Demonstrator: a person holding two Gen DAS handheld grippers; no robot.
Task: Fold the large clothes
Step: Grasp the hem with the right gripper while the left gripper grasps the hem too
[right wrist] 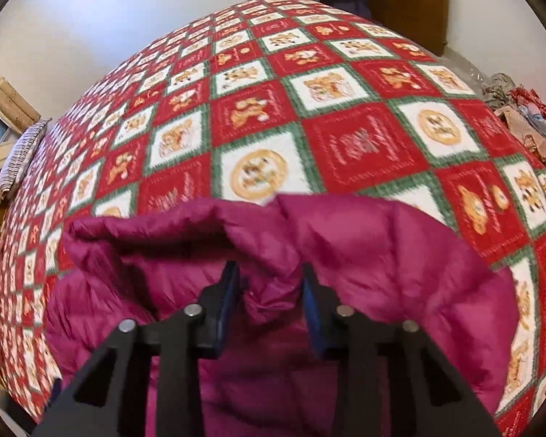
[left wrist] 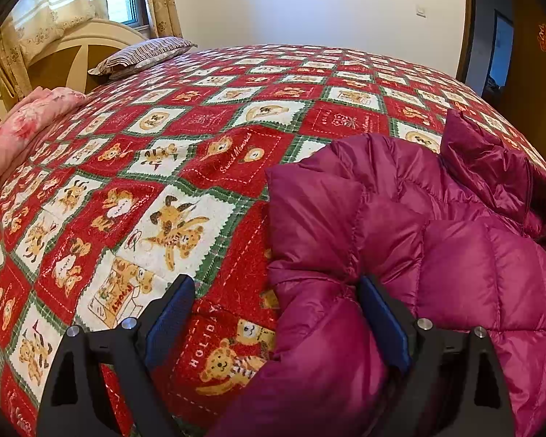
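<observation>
Magenta quilted puffer jacket point(left wrist: 418, 236) lies bunched on the bed's red-and-white teddy-bear patchwork quilt point(left wrist: 163, 182), near the bed's near edge. Left gripper point(left wrist: 276, 324) stands wide, one pad against a puffy fold and nothing clamped; right gripper point(right wrist: 271, 302) is narrowed onto a raised ridge of the jacket point(right wrist: 309, 240), apparently pinching it. Risk: the slick, air-filled shell may slip from that shallow pinch when lifted, and with the left side unheld the fold would skew.
</observation>
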